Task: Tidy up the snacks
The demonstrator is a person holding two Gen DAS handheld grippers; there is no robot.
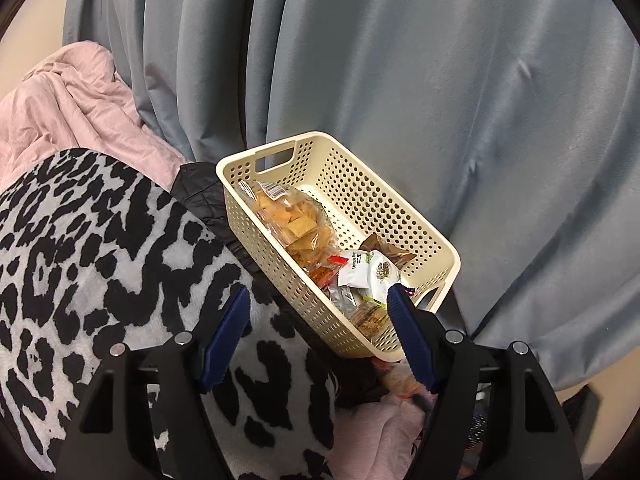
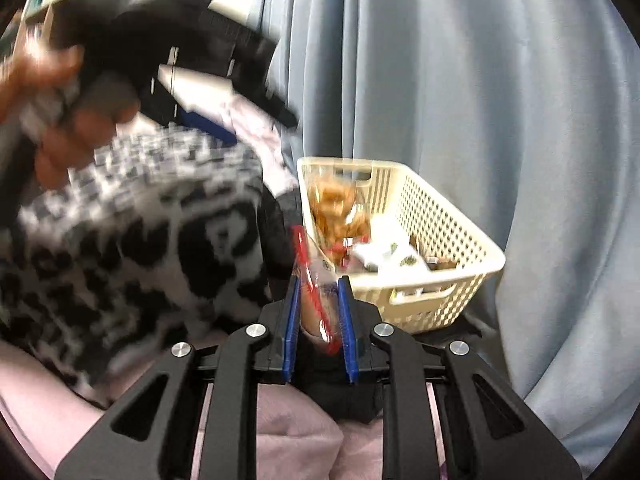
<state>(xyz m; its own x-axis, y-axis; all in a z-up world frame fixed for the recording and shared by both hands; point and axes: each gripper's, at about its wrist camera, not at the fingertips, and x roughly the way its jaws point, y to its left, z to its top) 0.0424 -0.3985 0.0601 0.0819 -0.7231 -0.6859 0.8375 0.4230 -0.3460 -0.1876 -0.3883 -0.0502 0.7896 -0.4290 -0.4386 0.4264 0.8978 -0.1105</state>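
Note:
A cream perforated basket (image 1: 416, 216) sits against the curtain and holds a clear bag of crackers (image 1: 292, 216), a white snack packet (image 1: 366, 270) and several small wrapped snacks. My left gripper (image 1: 318, 300) is open and empty, with its right finger over the basket's near end. In the right wrist view the basket (image 2: 440, 224) lies ahead to the right. My right gripper (image 2: 319, 280) is shut on a clear snack packet with red trim (image 2: 310, 276), just left of the basket's near corner. The view is blurred.
A black-and-white leopard-print blanket (image 1: 100, 260) covers the left. Pink bedding (image 1: 68, 108) lies behind it and below. A blue-grey curtain (image 1: 440, 80) hangs behind the basket. A hand with the other gripper (image 2: 72, 120) is at upper left in the right wrist view.

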